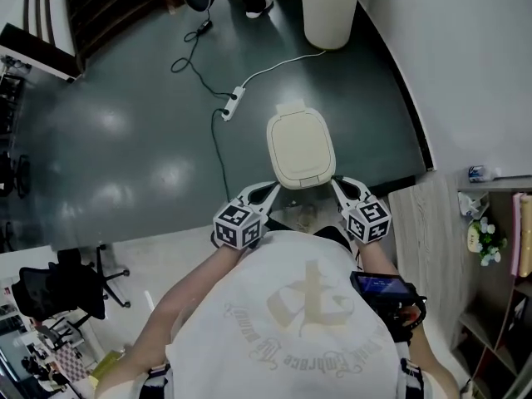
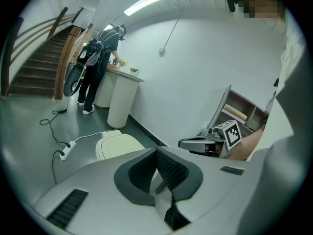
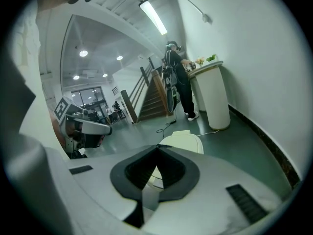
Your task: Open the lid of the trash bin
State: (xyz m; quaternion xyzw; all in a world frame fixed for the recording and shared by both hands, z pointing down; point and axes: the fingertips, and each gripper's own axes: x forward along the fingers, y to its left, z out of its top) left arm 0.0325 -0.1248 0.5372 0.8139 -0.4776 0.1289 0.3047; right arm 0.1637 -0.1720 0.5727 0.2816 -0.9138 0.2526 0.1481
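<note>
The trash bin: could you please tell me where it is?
In the head view the trash bin stands at centre on the floor, just ahead of the left gripper and right gripper.

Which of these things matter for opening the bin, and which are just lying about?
For the job: trash bin lid, closed; left gripper; right gripper.
Lying about: power strip, tall white cylinder, office chair.

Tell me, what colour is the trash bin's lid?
Cream; the lid shows best in the head view.
</note>
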